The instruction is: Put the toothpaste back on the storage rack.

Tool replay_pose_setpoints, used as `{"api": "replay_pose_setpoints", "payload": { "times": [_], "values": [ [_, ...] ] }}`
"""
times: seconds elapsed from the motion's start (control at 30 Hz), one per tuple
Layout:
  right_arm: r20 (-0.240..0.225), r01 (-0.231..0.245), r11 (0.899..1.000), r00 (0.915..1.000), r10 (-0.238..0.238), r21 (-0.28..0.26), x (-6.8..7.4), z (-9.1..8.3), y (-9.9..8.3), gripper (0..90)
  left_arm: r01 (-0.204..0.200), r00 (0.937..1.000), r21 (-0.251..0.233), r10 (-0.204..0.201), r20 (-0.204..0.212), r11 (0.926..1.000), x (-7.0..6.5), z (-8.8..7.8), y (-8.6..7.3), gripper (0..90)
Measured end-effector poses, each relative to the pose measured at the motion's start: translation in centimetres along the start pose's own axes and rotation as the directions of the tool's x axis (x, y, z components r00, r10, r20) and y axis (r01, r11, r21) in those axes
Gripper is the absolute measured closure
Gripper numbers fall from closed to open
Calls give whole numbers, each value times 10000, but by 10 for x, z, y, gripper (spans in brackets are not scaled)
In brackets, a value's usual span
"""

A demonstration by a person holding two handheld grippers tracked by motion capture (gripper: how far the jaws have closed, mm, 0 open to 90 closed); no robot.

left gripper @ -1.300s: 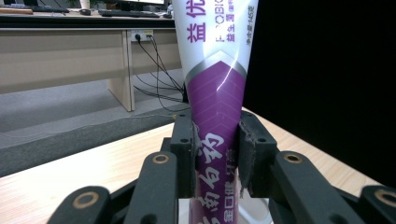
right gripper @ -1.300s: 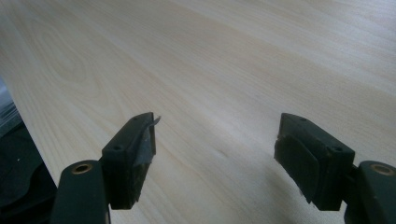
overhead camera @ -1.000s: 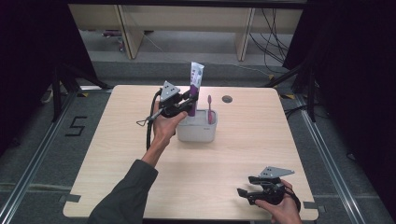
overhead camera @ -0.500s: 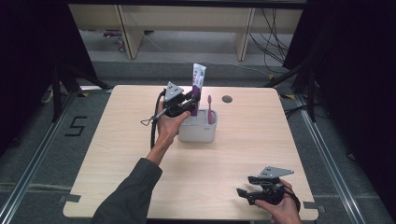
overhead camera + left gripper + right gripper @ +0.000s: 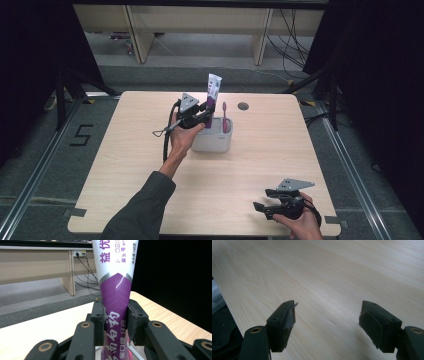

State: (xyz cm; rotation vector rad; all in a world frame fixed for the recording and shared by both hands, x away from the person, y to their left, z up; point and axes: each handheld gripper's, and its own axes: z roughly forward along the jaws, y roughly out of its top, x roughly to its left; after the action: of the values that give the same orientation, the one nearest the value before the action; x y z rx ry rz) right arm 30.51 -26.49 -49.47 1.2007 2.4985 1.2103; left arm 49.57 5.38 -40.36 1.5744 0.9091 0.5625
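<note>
Lowered a little since the earlier high views: left gripper [image 5: 206,113] and its load now sit closer over the holder, the tube's lower end nearer the opening. Clamped on a white-and-purple plastic toothpaste tube [image 5: 115,292], pads pressing the purple lower part from both sides, tube upright and nearly vertical. Seen from above, tube [image 5: 212,92] rising over the far left part of a pale grey rounded-rectangle holder cup [image 5: 214,141] near the middle of the light wooden table [image 5: 130,165]. Bottom end of the tube hidden behind the jaws; cannot tell whether already inside the cup or just over its rim. Standing in the right part of the same cup, a pink toothbrush [image 5: 224,116], upright, apart from the tube.

Right gripper [image 5: 262,206] resting low at the near right corner of the table, jaws spread wide with nothing between them, bare wood ahead [image 5: 324,277].

Judged progress: toothbrush already stowed, tube carried over and partly brought down. Left to do: finish the descent into the cup, release, withdraw clear without tipping tube or brush.
</note>
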Motion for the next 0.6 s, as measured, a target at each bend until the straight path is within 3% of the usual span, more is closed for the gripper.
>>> {"api": "replay_pose_setpoints", "payload": {
  "times": [0.13, 0.37, 0.43, 0.6],
  "values": [
    [77, 39, 10000, 10000, -39, 24, 0, 0, 0, 295, -131, 9999, 132, 132, -30, 9998, 0, 2, -6, 701],
    [83, 29, 10000, 10000, -30, 25, 0, 0, 0, 295, 9, 10000, 308, -9, 16, 9995, -1, 2, -14, 700],
    [95, 128, 9999, 9999, -129, 46, 0, -1, 0, 295, -247, 9997, 544, 251, -63, 9982, -3, 5, -17, 700],
    [40, -70, 9999, 10000, 70, 120, 1, 0, 0, 295, -263, 9996, 788, 271, -95, 9965, -4, 8, -21, 699]
  ]
}}
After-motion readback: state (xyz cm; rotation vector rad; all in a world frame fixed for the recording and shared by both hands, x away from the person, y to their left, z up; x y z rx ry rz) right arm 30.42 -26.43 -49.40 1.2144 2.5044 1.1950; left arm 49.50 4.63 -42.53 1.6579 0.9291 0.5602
